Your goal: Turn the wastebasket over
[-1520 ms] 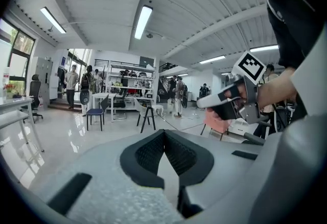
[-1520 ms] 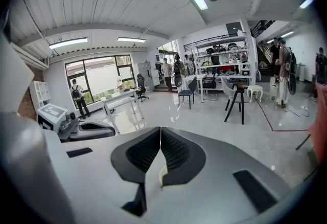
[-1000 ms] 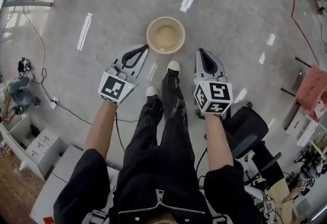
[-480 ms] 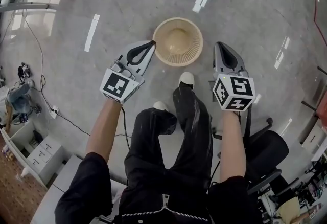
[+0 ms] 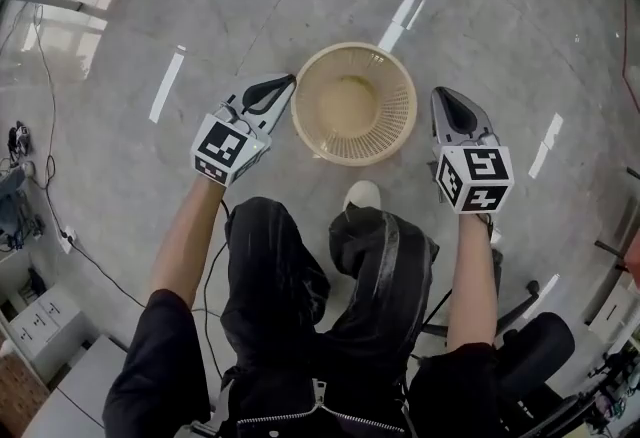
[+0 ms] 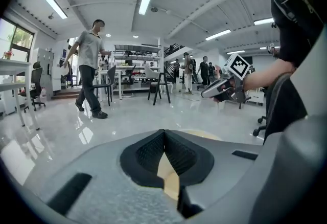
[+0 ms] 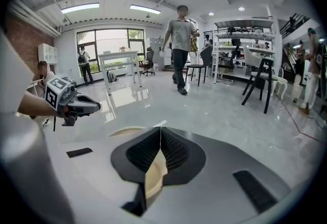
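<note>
A beige plastic wastebasket [image 5: 395, 116] with ribbed, slotted walls stands upright on the grey floor, its mouth facing up. My left gripper [image 5: 288, 81] sits at its left, shut, with the tip close beside the rim; I cannot tell if it touches. On the other side, my right gripper [image 5: 441, 93] is shut and stands a little apart from the rim. Neither holds anything. In the left gripper view the shut left gripper [image 6: 164, 132] has the basket's rim [image 6: 202, 134] just behind it. The right gripper view shows the same rim [image 7: 125, 130] past the shut right gripper [image 7: 161, 128].
The person's knees in black trousers and a white shoe [image 5: 361, 194] are just below the basket. A black office chair [image 5: 540, 356] stands at the bottom right, and cables [image 5: 60, 226] run along the left. A person [image 6: 92, 67] walks past tables and chairs farther off.
Both grippers have sunk toward the floor and now flank the wastebasket, which looks larger and closer. The person's knees have bent. Both stay shut.
</note>
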The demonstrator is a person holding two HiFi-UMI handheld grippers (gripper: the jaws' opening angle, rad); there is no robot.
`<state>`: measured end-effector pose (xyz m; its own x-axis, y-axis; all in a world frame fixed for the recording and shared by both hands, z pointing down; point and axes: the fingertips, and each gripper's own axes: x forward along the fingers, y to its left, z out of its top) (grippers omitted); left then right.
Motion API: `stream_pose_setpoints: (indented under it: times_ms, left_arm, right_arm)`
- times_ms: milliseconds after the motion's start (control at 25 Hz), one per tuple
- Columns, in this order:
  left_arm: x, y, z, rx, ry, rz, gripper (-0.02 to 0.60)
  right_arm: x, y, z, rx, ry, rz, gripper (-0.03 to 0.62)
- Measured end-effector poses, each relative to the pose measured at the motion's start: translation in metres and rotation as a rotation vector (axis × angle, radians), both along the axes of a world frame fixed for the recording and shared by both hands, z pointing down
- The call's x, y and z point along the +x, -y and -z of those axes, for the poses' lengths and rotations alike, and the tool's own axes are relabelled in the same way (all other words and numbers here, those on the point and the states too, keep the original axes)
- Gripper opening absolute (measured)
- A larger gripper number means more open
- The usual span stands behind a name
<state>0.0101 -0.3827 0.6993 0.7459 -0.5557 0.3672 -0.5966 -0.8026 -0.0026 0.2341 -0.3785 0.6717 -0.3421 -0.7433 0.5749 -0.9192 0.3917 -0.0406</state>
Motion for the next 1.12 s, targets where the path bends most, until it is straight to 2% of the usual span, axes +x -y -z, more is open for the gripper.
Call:
stream_pose_setpoints:
  times_ms: [160, 320, 480, 520, 560, 600, 640, 720, 1000, 1120]
  left_arm:
    - [-0.013, -0.001, -0.049, 0.001, 0.015, -0.024, 0.005]
    - [-0.021, 0.001, -0.083, -0.051, -0.015, -0.026, 0.005]
    - [-0.018, -0.003, -0.103, -0.076, -0.023, -0.069, 0.006]
    - [-0.016, -0.005, -0.105, -0.085, -0.03, -0.086, 0.017]
    - [-0.014, -0.007, -0.108, -0.097, -0.037, -0.102, 0.093]
    - [-0.012, -0.009, -0.11, -0.11, -0.045, -0.117, 0.17]
    - [-0.011, -0.01, -0.113, -0.124, -0.055, -0.128, 0.215]
    - [-0.011, -0.014, -0.119, -0.157, -0.081, -0.142, 0.26]
    - [-0.014, -0.02, -0.136, -0.264, -0.123, -0.171, 0.281]
    - [-0.013, -0.023, -0.14, -0.271, -0.114, -0.187, 0.281]
  right_arm:
    - [0.004, 0.0, -0.038, 0.031, 0.028, -0.048, 0.012]
    - [0.005, -0.011, -0.078, 0.006, -0.016, -0.005, 0.012]
    - [0.008, -0.02, -0.104, -0.021, -0.032, 0.02, 0.013]
    - [0.01, -0.022, -0.108, -0.028, -0.03, 0.025, 0.015]
    - [0.012, -0.022, -0.111, -0.035, -0.022, 0.028, 0.017]
    - [0.014, -0.023, -0.115, -0.044, -0.009, 0.03, 0.049]
    - [0.015, -0.023, -0.119, -0.057, 0.011, 0.032, 0.099]
    - [0.016, -0.025, -0.129, -0.089, 0.047, 0.036, 0.158]
    - [0.014, -0.03, -0.156, -0.189, 0.09, 0.073, 0.17]
    - [0.015, -0.032, -0.161, -0.213, 0.098, 0.082, 0.17]
